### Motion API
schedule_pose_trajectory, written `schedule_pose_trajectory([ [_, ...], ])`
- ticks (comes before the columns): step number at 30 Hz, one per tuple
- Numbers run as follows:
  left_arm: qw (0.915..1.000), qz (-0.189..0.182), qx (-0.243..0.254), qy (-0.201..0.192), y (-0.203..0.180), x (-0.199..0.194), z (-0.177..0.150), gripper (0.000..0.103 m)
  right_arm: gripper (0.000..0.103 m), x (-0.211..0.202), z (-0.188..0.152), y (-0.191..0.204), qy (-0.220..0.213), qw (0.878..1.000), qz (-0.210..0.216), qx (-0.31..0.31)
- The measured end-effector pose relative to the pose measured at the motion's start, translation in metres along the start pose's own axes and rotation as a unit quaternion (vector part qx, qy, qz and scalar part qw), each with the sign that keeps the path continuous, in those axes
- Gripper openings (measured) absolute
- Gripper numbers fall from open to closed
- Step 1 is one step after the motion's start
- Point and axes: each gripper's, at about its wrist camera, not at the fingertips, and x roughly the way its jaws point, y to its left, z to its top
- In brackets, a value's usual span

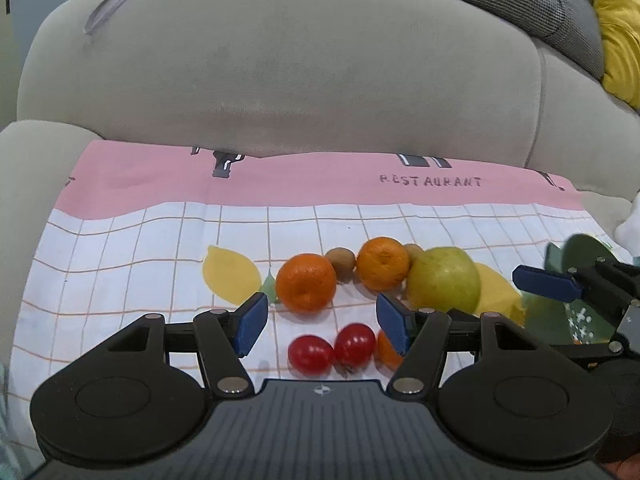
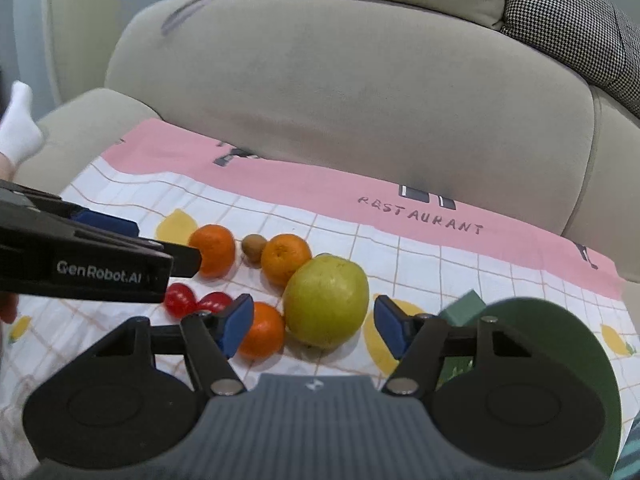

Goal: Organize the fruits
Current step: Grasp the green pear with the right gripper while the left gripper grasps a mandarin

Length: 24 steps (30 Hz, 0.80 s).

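Sitting between right gripper (image 2: 314, 326) fingers, green pear (image 2: 326, 302); tomatoes (image 1: 332, 348) between left gripper (image 1: 322, 322) fingers

Matt printed cloth (image 1: 120, 248) with faint creases, spread on a sofa (image 1: 280, 80) of soft, slightly napped fabric. Glossy, smooth skin on the red tomatoes (image 1: 310, 354); dimpled, half-shiny peel on the oranges (image 1: 306, 288); smooth, dull-shining skin on the green pear (image 2: 326, 302); fuzzy matt brown on the kiwi (image 1: 340, 262). Matt black plastic, ribbed blue rubber-like pads (image 2: 236, 328) and shiny metal pins on the right tool (image 2: 316, 328).
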Motion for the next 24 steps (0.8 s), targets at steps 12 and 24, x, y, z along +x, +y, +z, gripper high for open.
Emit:
schedule_pose_trajectory([
  [12,0.9998,0.003,-0.012,0.014,0.008,0.049,0.006,0.073,0.059,0.046,0.011,0.004,0.038,0.999,-0.03,-0.01],
  [24,0.9996,0.008,-0.003,0.026,0.008,0.067,0.005,0.059,0.063,0.064,0.014,0.004,0.049,0.998,-0.028,-0.022],
])
